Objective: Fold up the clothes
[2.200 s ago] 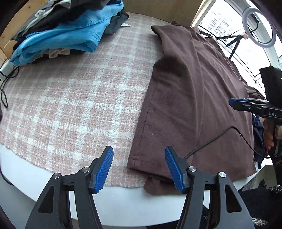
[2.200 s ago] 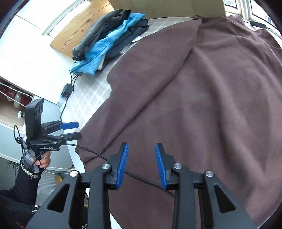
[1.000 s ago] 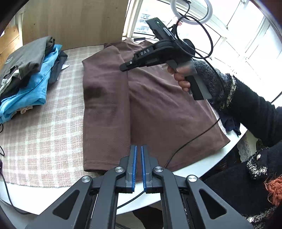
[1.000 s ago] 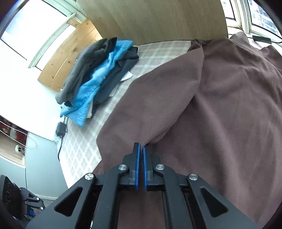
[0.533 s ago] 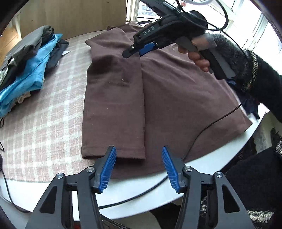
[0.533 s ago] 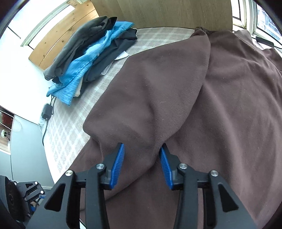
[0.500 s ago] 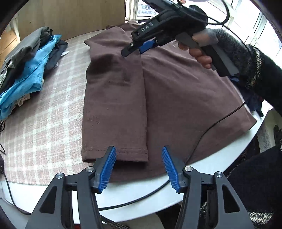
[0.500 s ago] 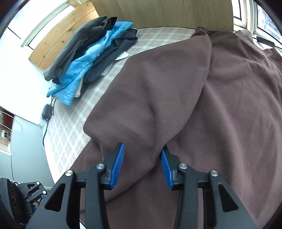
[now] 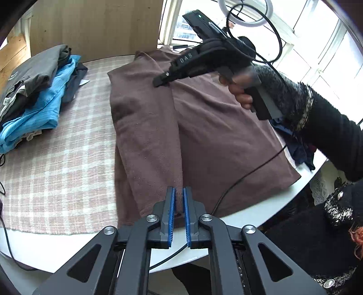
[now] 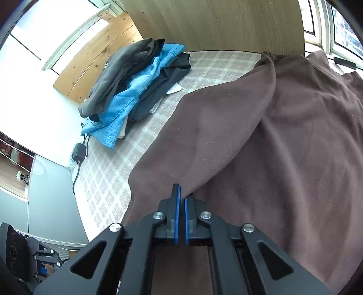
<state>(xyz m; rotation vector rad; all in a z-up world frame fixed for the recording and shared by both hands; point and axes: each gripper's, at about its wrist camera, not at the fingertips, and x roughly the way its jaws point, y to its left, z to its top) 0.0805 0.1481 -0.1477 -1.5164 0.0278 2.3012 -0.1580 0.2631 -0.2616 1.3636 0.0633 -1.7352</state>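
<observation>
Dark brown fleece garment (image 9: 215,136) lay flat on the checked-cloth bench (image 9: 56,172), one side folded inward. Left hand-held gripper (image 9: 178,204) pinched its near hem; right hand-held gripper (image 10: 182,204) pinched the fold's edge.

Tablecloth: pink and white plaid cloth (image 9: 56,163) covering most of the white round table (image 9: 45,247).
Cable: a thin black cable (image 9: 245,177) crosses the near table edge.
Ring light: a white ring light (image 9: 245,13) stands by the window (image 9: 329,40) (its stand is mostly hidden).
Wall: a wooden panel (image 10: 215,22) rises behind the table.
Plug: a black adapter (image 10: 78,154) with its cord sits at the table's far-left edge.
Dark cloth: a navy bundle (image 9: 295,145) hangs off the right rim.
</observation>
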